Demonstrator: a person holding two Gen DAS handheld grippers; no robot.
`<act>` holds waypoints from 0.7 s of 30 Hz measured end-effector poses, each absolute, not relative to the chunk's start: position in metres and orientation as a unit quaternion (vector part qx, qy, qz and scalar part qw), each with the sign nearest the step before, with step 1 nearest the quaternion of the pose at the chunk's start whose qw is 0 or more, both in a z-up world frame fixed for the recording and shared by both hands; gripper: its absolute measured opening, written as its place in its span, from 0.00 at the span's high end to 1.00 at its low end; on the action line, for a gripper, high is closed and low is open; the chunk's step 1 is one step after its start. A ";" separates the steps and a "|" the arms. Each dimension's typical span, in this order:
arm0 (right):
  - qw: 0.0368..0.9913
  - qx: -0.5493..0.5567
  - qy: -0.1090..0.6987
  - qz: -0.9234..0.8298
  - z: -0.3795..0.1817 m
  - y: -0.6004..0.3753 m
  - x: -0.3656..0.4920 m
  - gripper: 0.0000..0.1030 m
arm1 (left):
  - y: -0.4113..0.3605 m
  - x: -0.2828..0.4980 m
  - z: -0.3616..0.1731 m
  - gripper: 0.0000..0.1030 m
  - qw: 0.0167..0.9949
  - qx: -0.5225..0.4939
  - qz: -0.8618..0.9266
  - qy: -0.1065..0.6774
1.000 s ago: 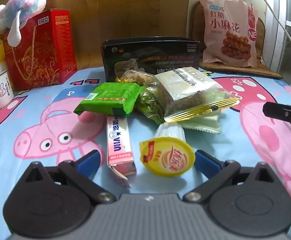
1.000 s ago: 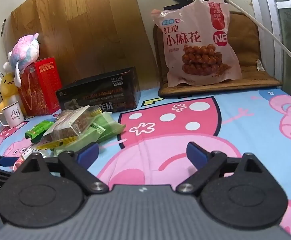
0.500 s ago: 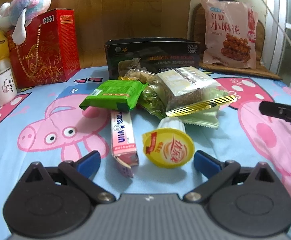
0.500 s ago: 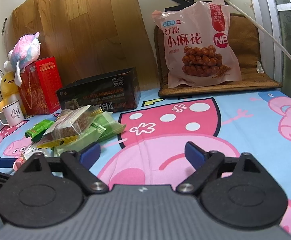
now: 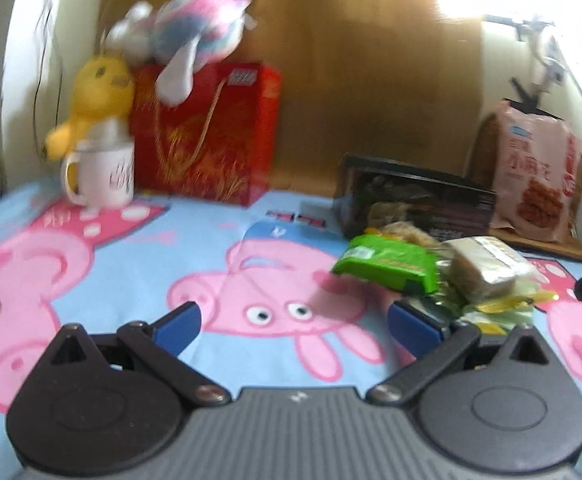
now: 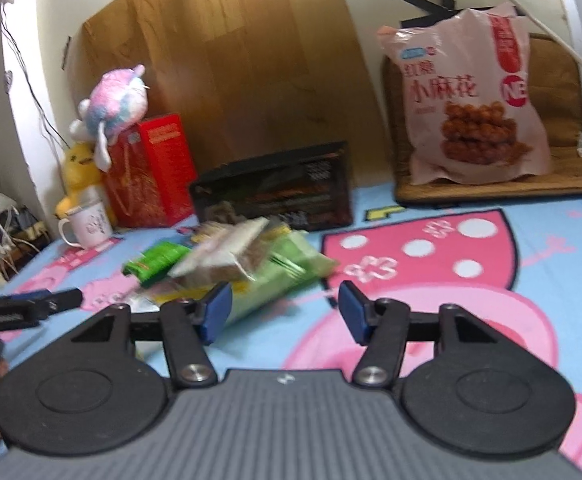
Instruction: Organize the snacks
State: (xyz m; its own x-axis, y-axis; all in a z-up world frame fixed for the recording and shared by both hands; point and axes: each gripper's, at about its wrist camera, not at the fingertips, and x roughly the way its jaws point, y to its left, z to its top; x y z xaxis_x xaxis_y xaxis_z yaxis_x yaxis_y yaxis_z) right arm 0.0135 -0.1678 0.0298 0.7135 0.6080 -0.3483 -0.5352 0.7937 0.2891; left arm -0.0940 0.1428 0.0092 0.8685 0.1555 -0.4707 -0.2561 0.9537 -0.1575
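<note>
Cartoon-pig bedsheet [image 5: 139, 240] is carrying a snack pile [image 5: 431, 276] mid-right; L gripper [image 5: 293, 322] & R gripper [image 6: 285, 308] are hovering, fingers released.

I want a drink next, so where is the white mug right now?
The white mug stands far left on the bedsheet in both views, in front of the yellow duck plush and beside the red gift box.

- Green snack packet [image 5: 387, 270]: flat, tilted, at the 9 o'clock edge of the pile.
- Clear wrapped brown cake [image 5: 483, 266]: resting on top of the pile, at 3 o'clock from the green packet.
- Pale green pouch [image 6: 287, 276]: lying beneath the cake.
- Large pink bag of fried twists [image 6: 471, 100]: upright, at 1 o'clock from the pile, well apart.
</note>
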 end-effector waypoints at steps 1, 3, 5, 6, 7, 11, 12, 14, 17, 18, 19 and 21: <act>0.920 0.086 0.218 0.315 0.032 -0.165 0.015 0.41 | 0.153 -0.094 0.007 0.00 0.957 -0.126 0.102 0.242; 0.917 0.086 0.220 0.321 0.035 -0.159 0.018 0.41 | 0.161 -0.093 0.008 0.00 0.955 -0.137 0.099 0.245; 0.915 0.083 0.225 0.324 0.036 -0.152 0.023 0.41 | 0.164 -0.090 0.009 0.00 0.954 -0.142 0.092 0.247; 0.914 0.082 0.227 0.325 0.036 -0.149 0.025 0.41 | 0.168 -0.092 0.009 0.00 0.954 -0.144 0.089 0.247; 0.912 0.081 0.230 0.328 0.036 -0.145 0.027 0.41 | 0.169 -0.093 0.010 0.00 0.954 -0.145 0.087 0.247; 0.909 0.070 0.244 0.332 0.033 -0.132 0.036 0.41 | 0.173 -0.096 0.012 0.00 0.955 -0.144 0.079 0.248; 0.907 0.066 0.248 0.333 0.032 -0.129 0.038 0.47 | 0.181 -0.089 0.011 0.00 0.954 -0.145 0.077 0.250; 0.903 0.059 0.261 0.335 0.028 -0.123 0.041 0.55 | 0.191 -0.090 0.010 0.00 0.954 -0.144 0.074 0.252; 0.902 0.050 0.262 0.340 0.027 -0.119 0.038 0.72 | 0.190 -0.079 0.008 0.00 0.952 -0.147 0.068 0.258; 0.900 0.049 0.265 0.341 0.027 -0.119 0.037 0.80 | 0.187 -0.077 0.008 0.00 0.952 -0.148 0.067 0.260; 0.898 0.052 0.268 0.345 0.026 -0.120 0.036 0.82 | 0.192 -0.077 0.007 0.00 0.951 -0.152 0.067 0.263; 0.894 0.057 0.274 0.349 0.026 -0.121 0.033 0.86 | 0.177 -0.080 0.009 0.00 0.949 -0.158 0.072 0.264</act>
